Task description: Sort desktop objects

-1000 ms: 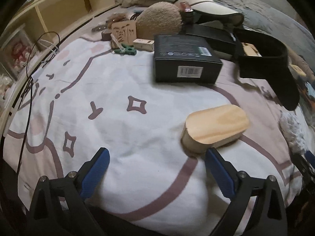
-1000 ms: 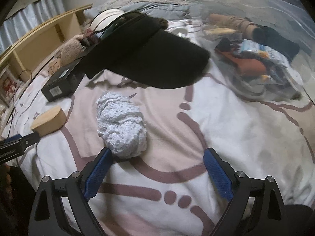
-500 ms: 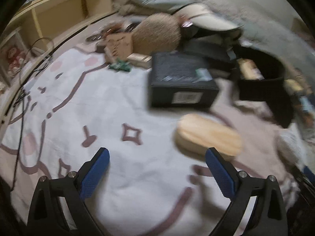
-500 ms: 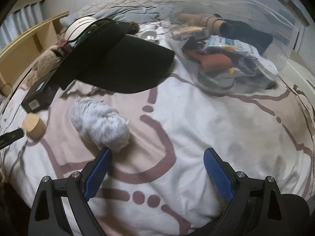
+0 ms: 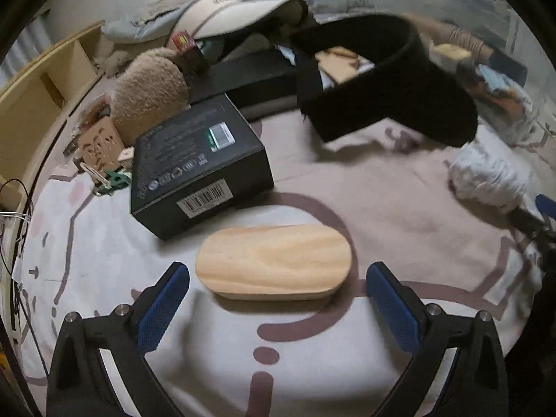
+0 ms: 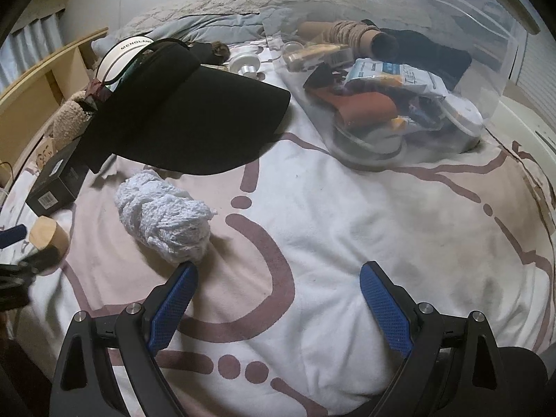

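Observation:
An oval wooden box (image 5: pixel 274 260) lies on the patterned blanket, just beyond my open left gripper (image 5: pixel 277 279) and centred between its blue pads. Behind it sits a black carton (image 5: pixel 198 170) with a barcode. My right gripper (image 6: pixel 278 283) is open over bare blanket; a white yarn bundle (image 6: pixel 163 215) touches or nearly touches its left pad. The wooden box (image 6: pixel 47 236) and the left gripper's tip appear at the far left of the right wrist view. A black visor (image 6: pixel 194 118) lies behind the yarn. A clear plastic bin (image 6: pixel 399 80) holding several items stands at the back right.
A fuzzy tan plush (image 5: pixel 149 90), a white cap (image 5: pixel 229 14), small tags and a green clip (image 5: pixel 114 179) crowd the back left. A wooden shelf (image 5: pixel 38 83) and cables (image 5: pixel 14 208) run along the left edge. The yarn bundle (image 5: pixel 493 177) lies right of the left gripper.
My left gripper has swung right and closer, so the wooden box now sits centred between its pads. My right gripper shifted slightly; the yarn stays by its left pad.

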### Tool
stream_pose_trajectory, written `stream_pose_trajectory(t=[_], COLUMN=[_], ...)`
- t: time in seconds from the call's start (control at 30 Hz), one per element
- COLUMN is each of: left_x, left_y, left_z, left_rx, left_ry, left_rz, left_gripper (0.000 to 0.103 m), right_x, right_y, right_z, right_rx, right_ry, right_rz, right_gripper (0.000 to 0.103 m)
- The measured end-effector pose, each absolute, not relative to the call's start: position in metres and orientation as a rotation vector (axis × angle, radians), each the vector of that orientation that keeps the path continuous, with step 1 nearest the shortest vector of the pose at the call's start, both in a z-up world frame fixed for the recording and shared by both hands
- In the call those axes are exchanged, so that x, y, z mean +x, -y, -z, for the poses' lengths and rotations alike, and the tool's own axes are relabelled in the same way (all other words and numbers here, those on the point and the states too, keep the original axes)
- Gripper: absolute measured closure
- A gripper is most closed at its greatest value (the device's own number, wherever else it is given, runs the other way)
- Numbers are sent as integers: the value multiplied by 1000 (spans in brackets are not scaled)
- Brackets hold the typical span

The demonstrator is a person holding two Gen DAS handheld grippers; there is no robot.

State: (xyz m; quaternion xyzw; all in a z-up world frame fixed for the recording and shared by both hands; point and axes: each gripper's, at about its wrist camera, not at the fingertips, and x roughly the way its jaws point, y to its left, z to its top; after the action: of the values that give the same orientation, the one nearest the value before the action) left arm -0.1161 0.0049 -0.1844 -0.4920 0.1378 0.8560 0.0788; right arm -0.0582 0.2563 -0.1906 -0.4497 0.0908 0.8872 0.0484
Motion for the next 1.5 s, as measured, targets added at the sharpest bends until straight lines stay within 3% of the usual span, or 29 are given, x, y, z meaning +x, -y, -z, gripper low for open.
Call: stream_pose_trajectory(t=[0.2,0.27,0.3,0.4,0.57,0.77,1.23,1.27,1.33,1.4,1.5], left_x=[-122,-124,-123,-122,-118,-118,-120,-119,-119,-119,-120], left_y=[10,16,16,19,19,14,15,14,14,16,20], left_z=[187,185,184,184,185,187,194,194,194,193,191], left_rx=[-1495,-1477,-1472,-1463,-1456,-1448,-1467,-1461,-1457,-1452,-1447], left_ry=[-275,-200,-172,-123,-51,-68,-58,-72,-74,-48,-9], left_rz=[-2559,-2548,-2540,-2532,-2575,-2613,-2603,-2608,-2609,-2606,-2598], left_gripper=[2,6,13,14,14,14,14,14,14,14,14], right_x=[-41,-40,-43,-50,-45,-48,-99,-100,-102,-103,-103], right_y=[-257,-248,-242,-241,-246,-226,-196,-195,-196,-201,-206], right_z=[185,185,186,189,181,175,184,184,184,186,187], right_rx=[-1334,-1348,-1359,-1361,-1356,-1397,-1380,-1362,-1314,-1306,-1304], right_ry=[-453,-376,-312,-261,-437,-638,-811,-796,-729,-710,-721], right_rz=[-2799,-2813,-2802,-2750,-2788,-2816,-2573,-2569,-2567,-2570,-2607], right_gripper=[0,0,0,0,0,0,0,1,21,30,32])
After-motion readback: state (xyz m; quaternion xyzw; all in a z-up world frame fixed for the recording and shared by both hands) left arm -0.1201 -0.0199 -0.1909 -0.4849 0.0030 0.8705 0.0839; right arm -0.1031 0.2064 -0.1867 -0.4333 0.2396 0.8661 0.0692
